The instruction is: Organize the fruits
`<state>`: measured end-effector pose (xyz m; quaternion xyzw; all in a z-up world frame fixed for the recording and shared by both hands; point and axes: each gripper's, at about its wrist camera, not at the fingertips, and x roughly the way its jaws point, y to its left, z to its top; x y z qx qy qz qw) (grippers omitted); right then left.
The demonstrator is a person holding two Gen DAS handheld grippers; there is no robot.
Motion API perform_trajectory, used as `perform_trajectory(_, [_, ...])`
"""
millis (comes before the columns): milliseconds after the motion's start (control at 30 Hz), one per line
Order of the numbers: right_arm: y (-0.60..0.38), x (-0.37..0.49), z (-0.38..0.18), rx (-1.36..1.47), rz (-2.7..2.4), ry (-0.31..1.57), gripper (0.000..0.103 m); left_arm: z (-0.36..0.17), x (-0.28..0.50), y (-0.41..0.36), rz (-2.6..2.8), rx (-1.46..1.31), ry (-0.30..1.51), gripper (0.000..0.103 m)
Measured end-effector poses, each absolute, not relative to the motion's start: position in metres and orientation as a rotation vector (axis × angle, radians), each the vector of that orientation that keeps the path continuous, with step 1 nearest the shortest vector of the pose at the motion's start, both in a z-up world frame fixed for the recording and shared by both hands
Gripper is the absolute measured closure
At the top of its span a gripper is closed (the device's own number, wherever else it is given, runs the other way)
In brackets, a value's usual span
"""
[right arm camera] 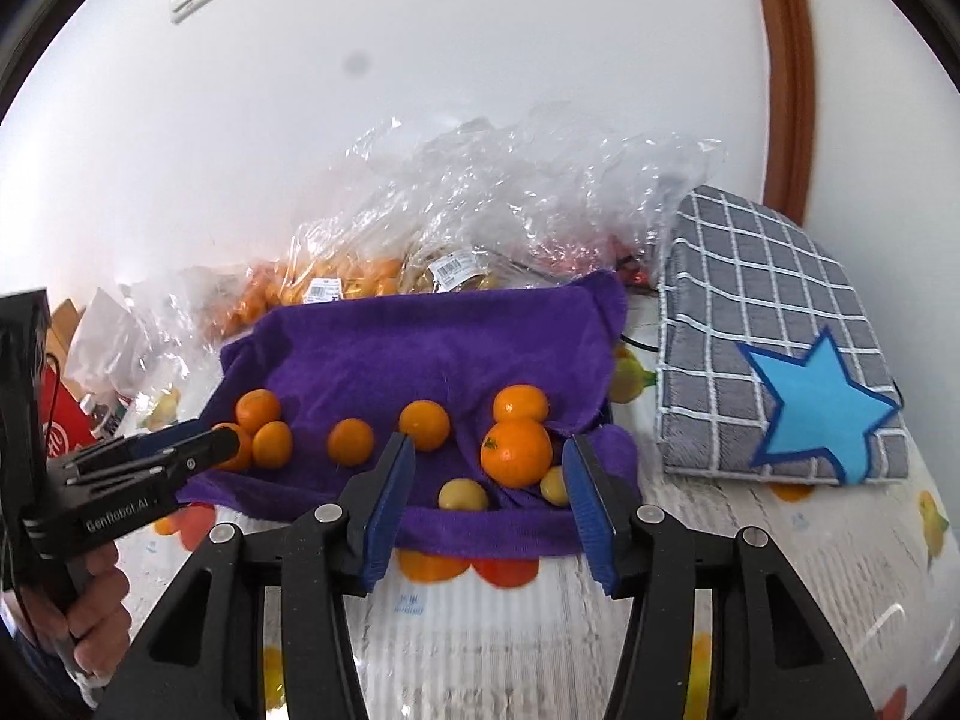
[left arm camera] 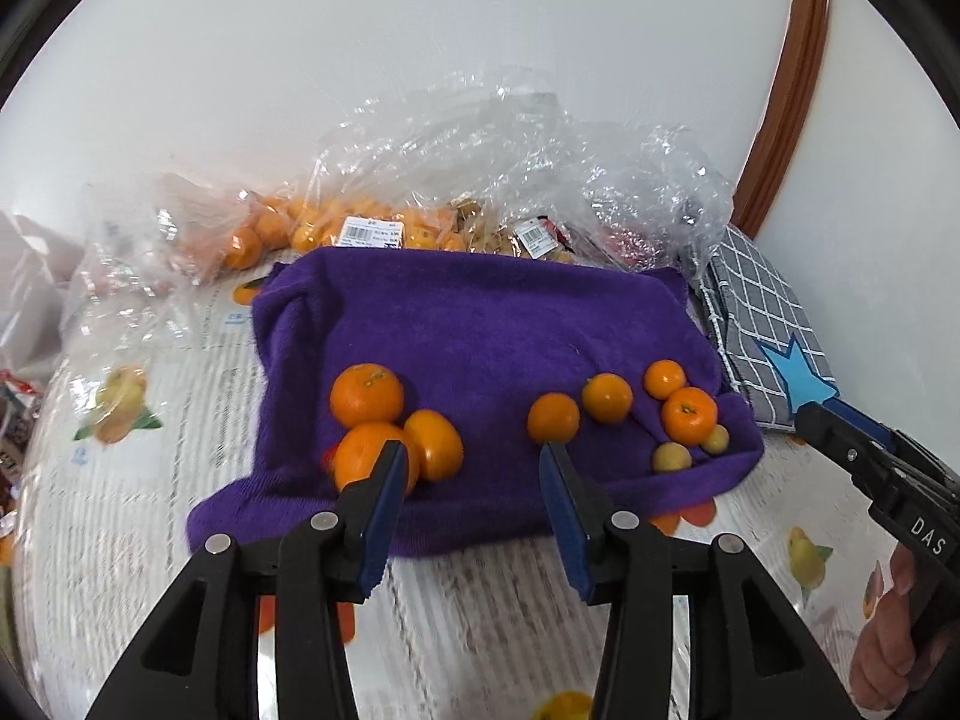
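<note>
Fingers of the left gripper stand apart with nothing between them, above the near edge of the purple towel. One blue pad covers part of an orange in a cluster of three at the towel's near left, with a second orange behind it and a third beside it. Just past the other fingertip lies a lone orange.

On the right gripper the fingers are likewise parted and empty, framing a large orange that lies on the towel beyond them, untouched. A smaller orange sits right behind it, and two small yellow fruits lie just beside it near the towel's front edge. Further left along the towel are two single oranges, then the cluster.

That towel is spread on a surface covered with a fruit-printed cloth. At its far edge, against the white wall, lie clear plastic bags holding more oranges, with price labels showing. Off the towel's right edge lies a grey checked cloth with a blue star. A hand grips the left gripper's handle.
</note>
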<state>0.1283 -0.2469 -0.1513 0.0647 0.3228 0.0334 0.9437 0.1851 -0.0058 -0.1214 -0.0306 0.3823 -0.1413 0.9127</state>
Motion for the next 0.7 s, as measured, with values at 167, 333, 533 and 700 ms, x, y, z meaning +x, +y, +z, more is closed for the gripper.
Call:
perform_trajectory(167, [-0.251, 0.103, -0.143, 0.142, 0.025, 0.694, 0.051, -0.104, 0.153, -0.003, -0.254, -0.041, 0.744, 0.054])
perform_trajectory(333, [-0.259, 0.070, -0.134, 0.153, 0.003, 0.670, 0.038, -0.085, 0.119, 0.000, -0.227, -0.029, 0.683, 0.038])
perform_trajectory(533, [-0.263, 0.030, -0.115, 0.162, 0.017, 0.608, 0.017, -0.064, 0.083, -0.002, -0.219, -0.018, 0.632, 0.023])
perform_trajectory(700, [-0.265, 0.004, -0.099, 0.159, 0.006, 0.580, 0.010, -0.049, 0.060, -0.008, -0.207, 0.016, 0.592, 0.017])
